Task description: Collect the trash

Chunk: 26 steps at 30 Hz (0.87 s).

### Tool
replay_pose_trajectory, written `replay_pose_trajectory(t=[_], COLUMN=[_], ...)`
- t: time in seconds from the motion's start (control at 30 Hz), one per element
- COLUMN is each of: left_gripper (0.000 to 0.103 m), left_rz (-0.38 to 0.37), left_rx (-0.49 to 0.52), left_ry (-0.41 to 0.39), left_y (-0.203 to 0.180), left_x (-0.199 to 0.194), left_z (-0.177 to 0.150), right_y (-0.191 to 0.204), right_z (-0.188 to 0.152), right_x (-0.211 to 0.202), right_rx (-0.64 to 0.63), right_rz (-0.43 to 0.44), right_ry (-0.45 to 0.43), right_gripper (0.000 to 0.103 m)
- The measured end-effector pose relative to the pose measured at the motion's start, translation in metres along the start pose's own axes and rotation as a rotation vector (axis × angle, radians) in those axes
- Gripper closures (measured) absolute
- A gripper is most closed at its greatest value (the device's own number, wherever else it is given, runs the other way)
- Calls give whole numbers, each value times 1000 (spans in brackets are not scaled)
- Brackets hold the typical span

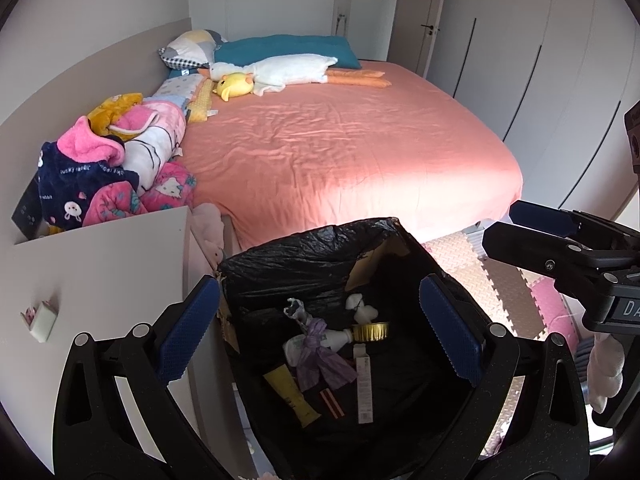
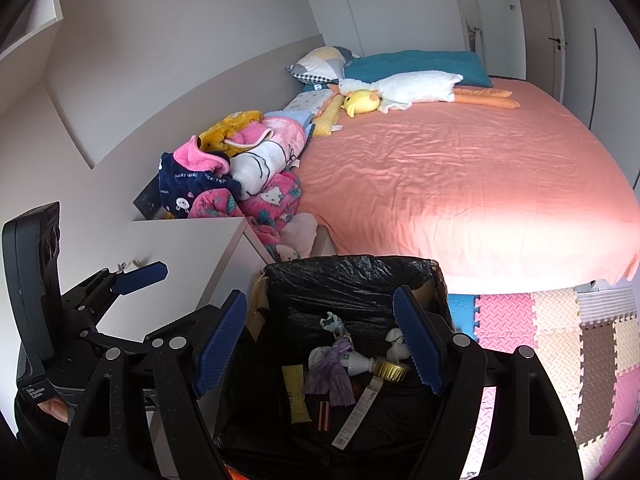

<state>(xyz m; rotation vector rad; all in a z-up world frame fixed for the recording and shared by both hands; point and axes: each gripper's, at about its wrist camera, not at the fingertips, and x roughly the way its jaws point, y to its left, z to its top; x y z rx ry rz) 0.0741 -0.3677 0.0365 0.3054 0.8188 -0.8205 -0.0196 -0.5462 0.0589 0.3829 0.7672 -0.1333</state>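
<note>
Hovering side by side over the bin [image 1: 320, 264], we hold both grippers tilted down toward its mouth. It is a boxy container lined with a crinkled, glossy black plastic bag [image 2: 344, 280], cardboard showing at one corner. Our left gripper [image 1: 320, 336] has its jaws spread wide with nothing between them, the blue dimpled pads [image 1: 188, 332] framing the opening. Our right gripper [image 2: 320, 344] is likewise spread and empty, just beside the left one.

Inside the bin the trash lies in a loose heap on the bottom: a flat yellow tube [image 2: 296, 392], a knotted purple plastic scrap [image 2: 332, 376], a white bottle-shaped piece [image 2: 358, 362], a shiny gold foil cup [image 2: 392, 368], a long white paper strip [image 2: 356, 412], and a crumpled white wad [image 2: 394, 340].

The bin stands between a smooth white cabinet [image 1: 100, 272] and the bed [image 1: 340, 152] with its wrinkled salmon sheet. Fleecy clothes [image 1: 112, 160] pile up by the wall, and interlocking foam mats [image 2: 552, 332] cover the floor.
</note>
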Motion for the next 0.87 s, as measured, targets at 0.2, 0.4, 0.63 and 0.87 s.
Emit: replay_pose_trajectory(t=[0.2, 0.4, 0.63, 0.87], left_gripper=[7, 7, 7, 7], left_rz=[15, 18, 15, 20], left_rx=[-1, 10, 24, -11], left_ry=[-18, -21, -18, 30], left_y=[-1, -4, -8, -4], left_x=[-2, -3, -4, 3], left_z=[1, -1, -1, 0], right_y=[0, 0, 0, 0], right_z=[-1, -1, -2, -2], right_x=[0, 1, 0, 0], right_rx=[-2, -1, -2, -4], right_rz=[0, -1, -1, 0], right_ry=[1, 2, 2, 3], right_gripper=[27, 27, 27, 27])
